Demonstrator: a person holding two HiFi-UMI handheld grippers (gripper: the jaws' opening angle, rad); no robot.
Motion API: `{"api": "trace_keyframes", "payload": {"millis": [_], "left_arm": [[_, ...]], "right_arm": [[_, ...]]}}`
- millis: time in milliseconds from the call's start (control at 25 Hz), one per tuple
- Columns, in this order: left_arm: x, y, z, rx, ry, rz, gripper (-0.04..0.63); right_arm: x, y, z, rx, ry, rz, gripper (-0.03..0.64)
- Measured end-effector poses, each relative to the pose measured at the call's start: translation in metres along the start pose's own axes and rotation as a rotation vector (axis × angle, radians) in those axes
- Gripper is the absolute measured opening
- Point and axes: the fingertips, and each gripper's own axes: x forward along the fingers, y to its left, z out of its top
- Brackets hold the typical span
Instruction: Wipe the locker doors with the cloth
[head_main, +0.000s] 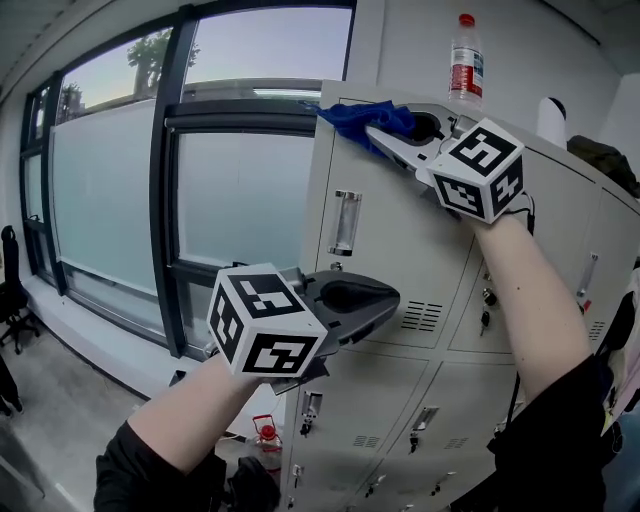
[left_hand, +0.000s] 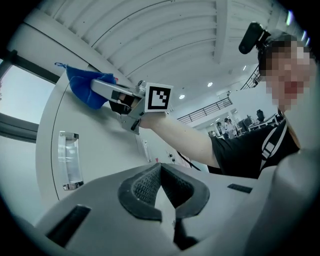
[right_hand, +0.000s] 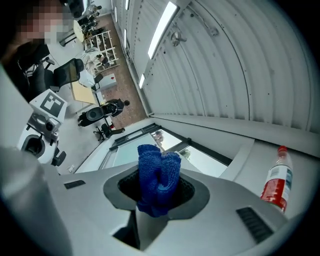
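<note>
A blue cloth (head_main: 358, 120) is pressed against the top left corner of the grey upper locker door (head_main: 385, 250). My right gripper (head_main: 385, 137) is shut on the cloth, which bunches up between its jaws as a blue cloth (right_hand: 158, 177) in the right gripper view. The left gripper view shows the same blue cloth (left_hand: 86, 86) and right gripper (left_hand: 102, 90) high on the door. My left gripper (head_main: 385, 300) hangs lower, in front of the door near its handle (head_main: 344, 222), shut with nothing in it; its pads (left_hand: 142, 187) meet.
A plastic water bottle (head_main: 465, 55) with a red cap stands on top of the lockers, also seen as the bottle (right_hand: 275, 177). More locker doors (head_main: 440, 420) lie below and to the right. A large window (head_main: 120, 190) is on the left.
</note>
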Motion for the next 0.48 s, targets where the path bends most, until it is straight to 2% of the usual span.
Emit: {"api": "trace_keyframes", "payload": {"millis": [240, 480], "left_arm": [[0.001, 0.001, 0.002, 0.027, -0.006, 0.006, 0.008], [-0.003, 0.004, 0.0, 0.039, 0.002, 0.021, 0.008]], "right_arm": [[0.008, -0.022, 0.012, -0.07, 0.017, -0.02, 0.103], [0.021, -0.018, 0.006, -0.221, 0.091, -0.006, 0.103]]}}
